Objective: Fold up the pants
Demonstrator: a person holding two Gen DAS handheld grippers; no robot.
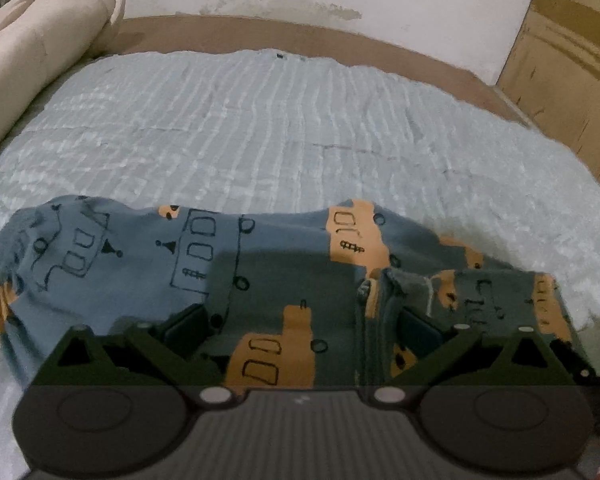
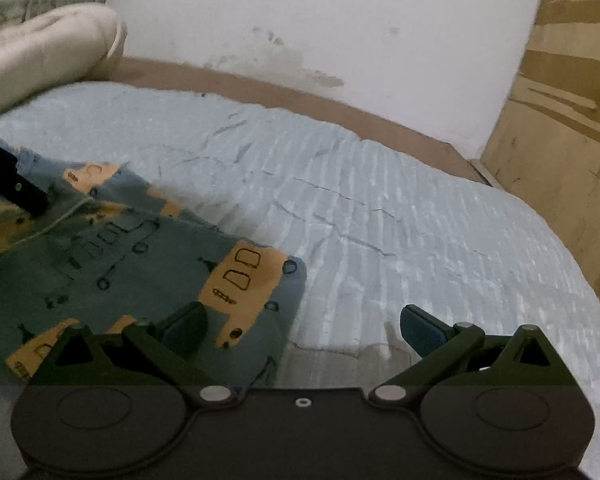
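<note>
The pants are small, grey-blue, with orange vehicles and thin black line drawings printed on them. They lie on the bed, spread sideways and partly folded, with a doubled layer and a seam visible on the right part. In the right wrist view the pants end in a straight edge, flat on the cover.

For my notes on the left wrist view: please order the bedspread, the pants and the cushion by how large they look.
1. bedspread, largest.
2. pants; near the camera, partly hidden by the left gripper.
3. cushion, smallest; cut by the picture edge.
</note>
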